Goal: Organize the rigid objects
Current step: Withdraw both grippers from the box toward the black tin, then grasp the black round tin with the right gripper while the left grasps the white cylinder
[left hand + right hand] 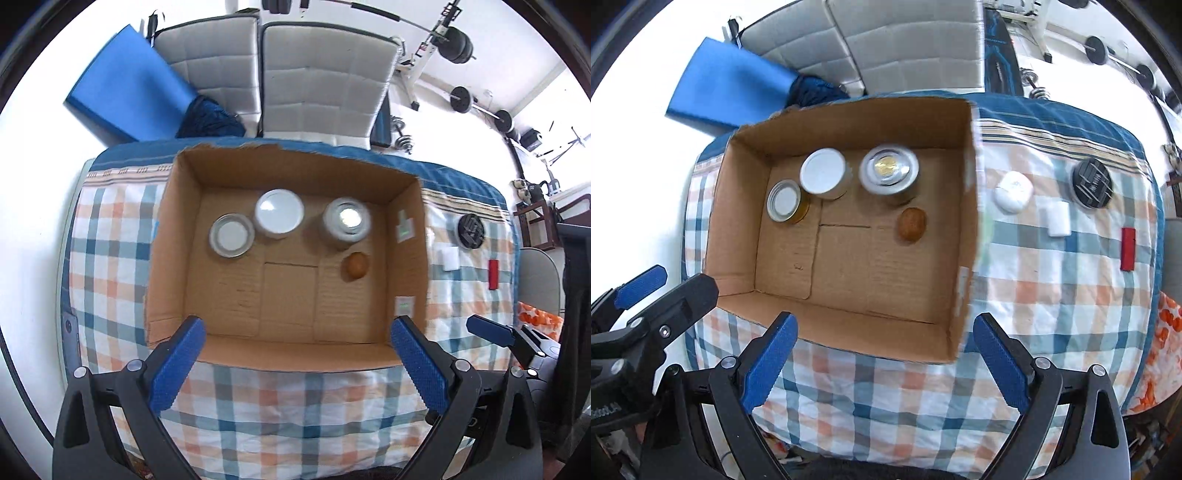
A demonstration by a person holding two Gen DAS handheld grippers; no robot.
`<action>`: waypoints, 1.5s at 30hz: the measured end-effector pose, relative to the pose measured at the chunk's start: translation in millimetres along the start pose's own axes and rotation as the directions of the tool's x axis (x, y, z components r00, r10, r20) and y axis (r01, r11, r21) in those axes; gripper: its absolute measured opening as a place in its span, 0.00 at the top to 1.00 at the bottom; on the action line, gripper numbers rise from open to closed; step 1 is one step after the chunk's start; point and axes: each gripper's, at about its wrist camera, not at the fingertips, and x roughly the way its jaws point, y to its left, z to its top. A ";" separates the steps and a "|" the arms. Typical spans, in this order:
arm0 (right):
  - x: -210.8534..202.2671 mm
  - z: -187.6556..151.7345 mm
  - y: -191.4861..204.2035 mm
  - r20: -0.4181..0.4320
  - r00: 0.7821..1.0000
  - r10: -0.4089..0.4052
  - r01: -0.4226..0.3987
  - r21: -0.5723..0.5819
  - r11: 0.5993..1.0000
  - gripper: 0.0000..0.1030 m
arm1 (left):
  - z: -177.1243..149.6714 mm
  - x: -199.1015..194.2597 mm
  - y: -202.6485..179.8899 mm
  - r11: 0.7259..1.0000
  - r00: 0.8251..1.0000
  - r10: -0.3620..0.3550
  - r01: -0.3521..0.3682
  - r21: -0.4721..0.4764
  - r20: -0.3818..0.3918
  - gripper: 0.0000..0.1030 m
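Note:
An open cardboard box sits on a checked tablecloth. Inside stand a small metal-lidded jar, a white-lidded jar and a clear-lidded jar, with a brown egg-shaped object beside the last. My left gripper hangs open above the box's near wall, nothing between its blue pads. My right gripper is open too, over the box's near right corner, empty.
On the cloth right of the box lie a round white case, a small white block, a black round disc and a red bar. Two grey chairs and a blue mat stand behind the table.

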 end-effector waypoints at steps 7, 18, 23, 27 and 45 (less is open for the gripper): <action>-34.1 7.4 -97.4 0.030 0.999 -0.031 0.027 0.123 0.992 0.05 | 22.0 5.3 -95.8 0.993 0.999 -0.031 0.029 0.114 0.017 0.00; -6.0 64.5 -256.2 -0.022 0.994 -0.108 0.110 0.272 0.956 0.05 | 89.3 100.6 -223.9 0.971 0.998 0.009 0.005 0.238 -0.056 0.00; 43.2 93.3 -288.0 -0.067 0.994 -0.088 0.104 0.310 0.945 0.06 | 113.1 155.9 -234.7 0.975 0.990 0.081 -0.055 0.216 -0.112 0.00; 73.3 114.6 -301.2 -0.073 0.996 -0.060 0.081 0.337 0.938 0.07 | 133.0 192.8 -231.6 0.980 0.981 0.110 -0.080 0.182 -0.159 0.00; 121.0 139.8 -326.1 -0.115 0.993 -0.038 0.078 0.371 0.925 0.25 | 150.2 224.0 -251.2 0.971 0.976 0.126 -0.086 0.224 -0.175 0.01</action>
